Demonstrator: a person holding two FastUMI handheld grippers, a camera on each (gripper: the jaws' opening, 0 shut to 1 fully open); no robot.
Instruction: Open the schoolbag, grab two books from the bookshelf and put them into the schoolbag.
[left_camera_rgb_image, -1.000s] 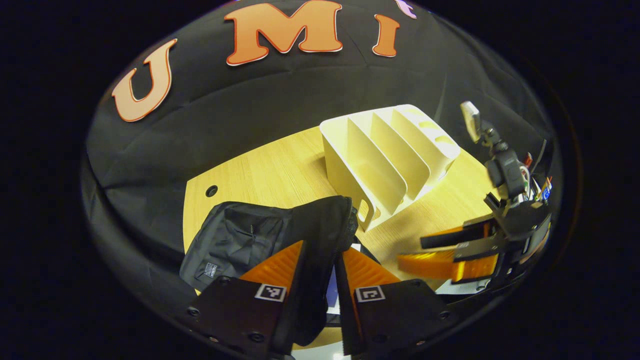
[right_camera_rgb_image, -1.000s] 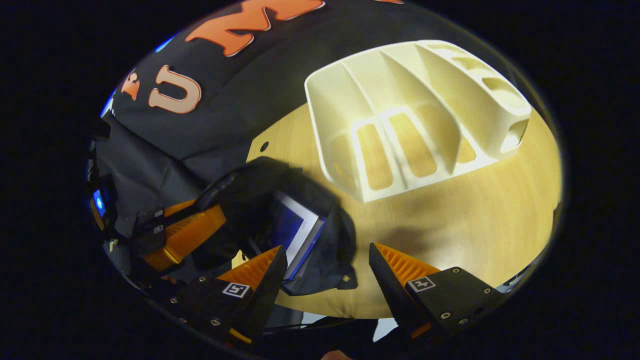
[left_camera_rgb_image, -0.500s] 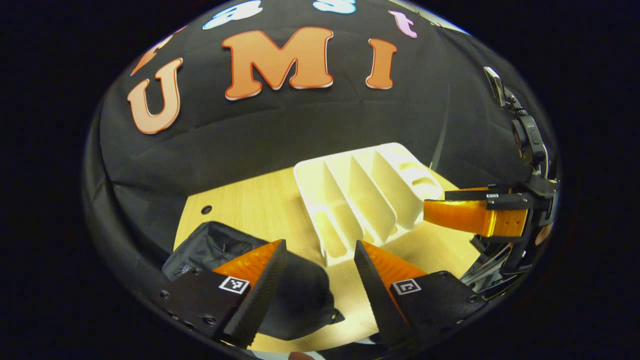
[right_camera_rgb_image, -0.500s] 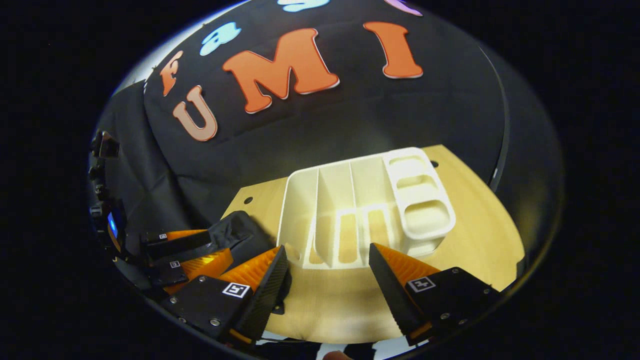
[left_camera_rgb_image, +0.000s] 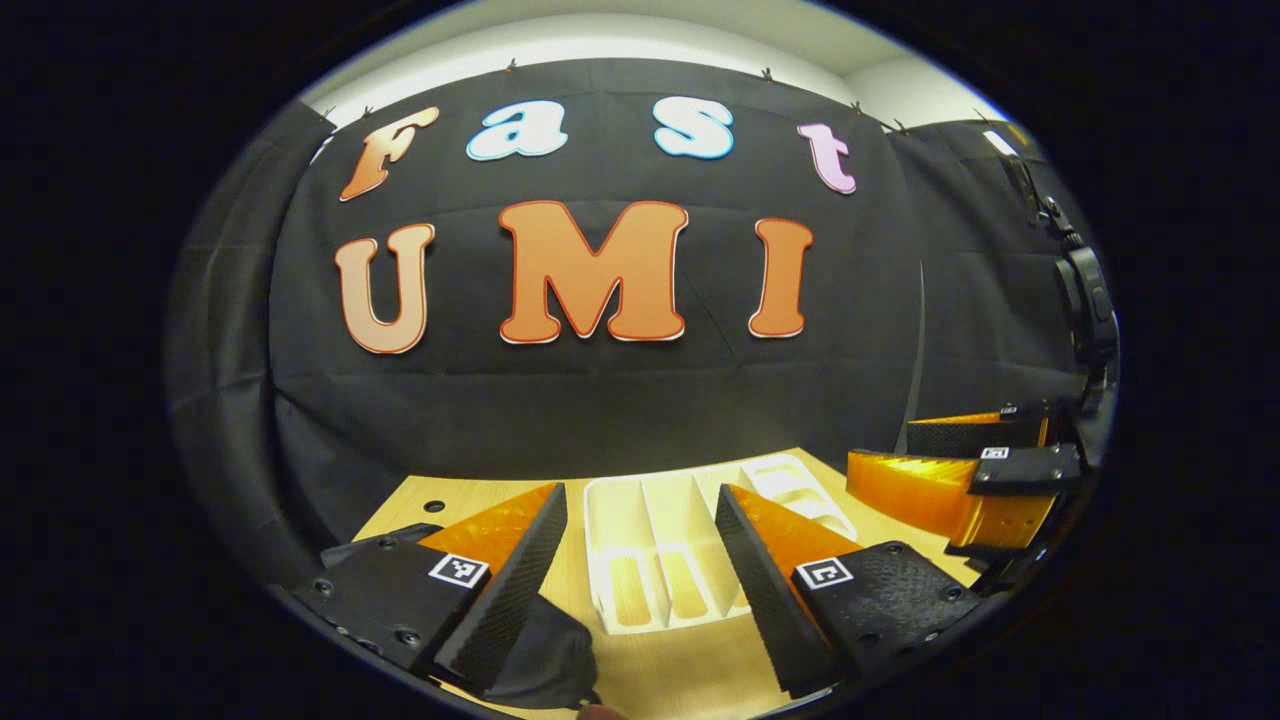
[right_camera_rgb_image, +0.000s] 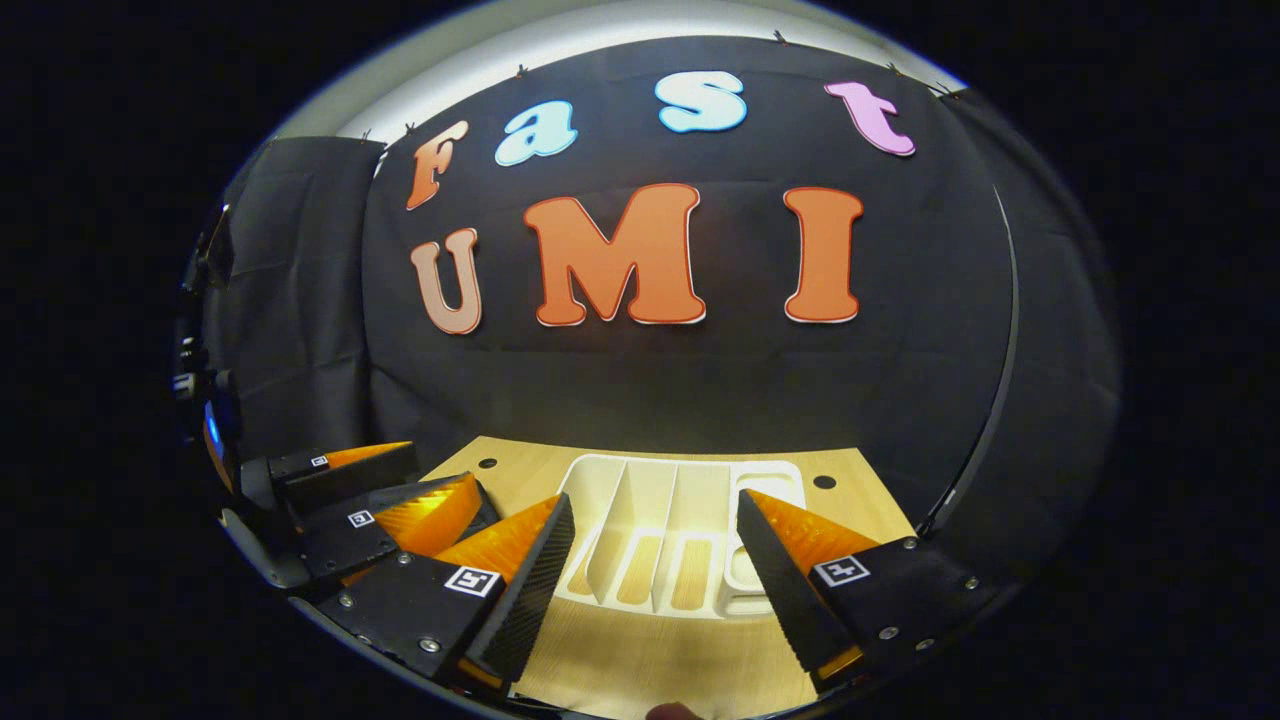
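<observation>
Left gripper view: the left tongs (left_camera_rgb_image: 640, 560) stand spread, with nothing between their fingers (left_camera_rgb_image: 505, 590), raised above the tabletop (left_camera_rgb_image: 680, 680) and pointing level toward the booth's back wall. Between and beyond the two fingers sits the white bookshelf (left_camera_rgb_image: 660, 560), its upright dividers forming slots in which no books can be seen; slotted openings in its floor show the wood beneath. Just below the left finger lies a dark fold of the schoolbag (left_camera_rgb_image: 545, 655), at the near left of the tabletop; whether it is open cannot be told from this angle. At the right edge the right tongs (left_camera_rgb_image: 940, 470) appear side-on, their fingers apart, held to the right of the bookshelf. Right gripper view: the right tongs (right_camera_rgb_image: 655, 555) are likewise spread and hold nothing, raised above the tabletop (right_camera_rgb_image: 660, 670) and aimed at the wall. The bookshelf (right_camera_rgb_image: 670, 545) lies straight ahead between the fingers, its dividers running away from the camera, with a compartmented end section at its right. Two round holes mark the far edge of the tabletop, one on each side of the bookshelf. At the lower left the left tongs (right_camera_rgb_image: 400, 490) show, fingers apart, beside the bookshelf's left side.
</observation>
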